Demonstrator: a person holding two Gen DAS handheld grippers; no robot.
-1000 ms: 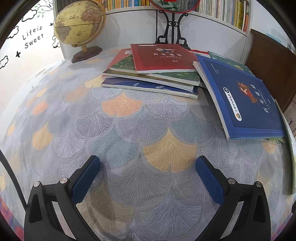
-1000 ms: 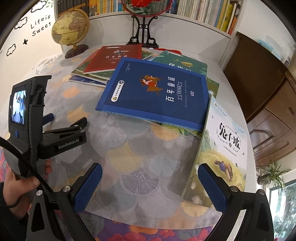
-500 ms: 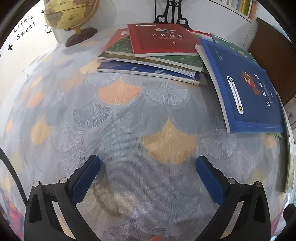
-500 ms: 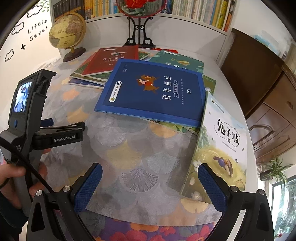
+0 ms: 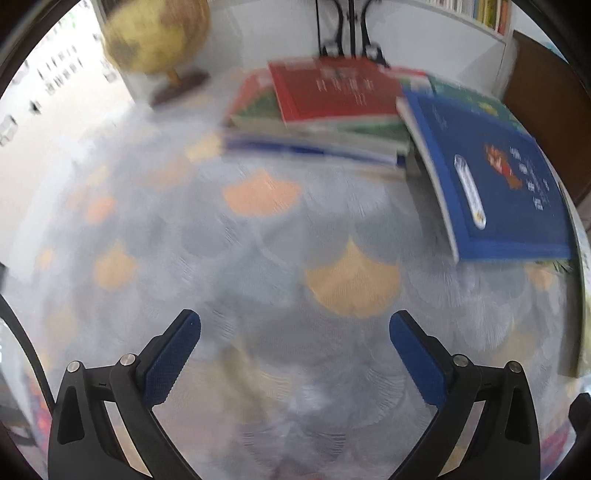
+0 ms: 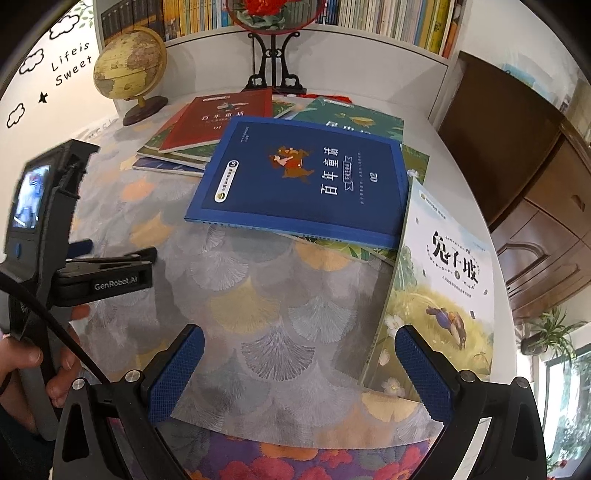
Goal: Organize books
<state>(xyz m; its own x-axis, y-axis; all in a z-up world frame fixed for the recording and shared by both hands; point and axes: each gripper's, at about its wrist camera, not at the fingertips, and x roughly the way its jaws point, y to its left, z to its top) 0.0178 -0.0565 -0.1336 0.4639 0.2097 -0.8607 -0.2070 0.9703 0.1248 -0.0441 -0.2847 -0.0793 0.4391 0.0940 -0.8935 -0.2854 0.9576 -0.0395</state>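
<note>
Several books lie scattered on a table with a fan-patterned cloth [image 6: 280,295]. A large blue book [image 6: 306,184] [image 5: 495,177] rests tilted over green books [image 6: 358,118]. A red book [image 6: 221,118] [image 5: 332,90] tops a small pile at the back. A pale book with a meadow picture [image 6: 447,288] lies at the right edge. My right gripper [image 6: 299,365] is open over the cloth near the front edge, its right fingertip over that pale book's corner. My left gripper [image 5: 295,350] is open above bare cloth, short of the books; its view is blurred.
A globe [image 6: 129,70] [image 5: 155,33] stands at the back left and a black ornamental stand [image 6: 275,62] at the back middle. A bookshelf [image 6: 369,18] runs behind. A brown cabinet [image 6: 535,177] is on the right. A hand [image 6: 22,362] holds the left gripper's handle.
The left gripper's view has swung and gone blurred, with the books now a little lower in frame. The right gripper has edged forward toward the books. Both stay open.
</note>
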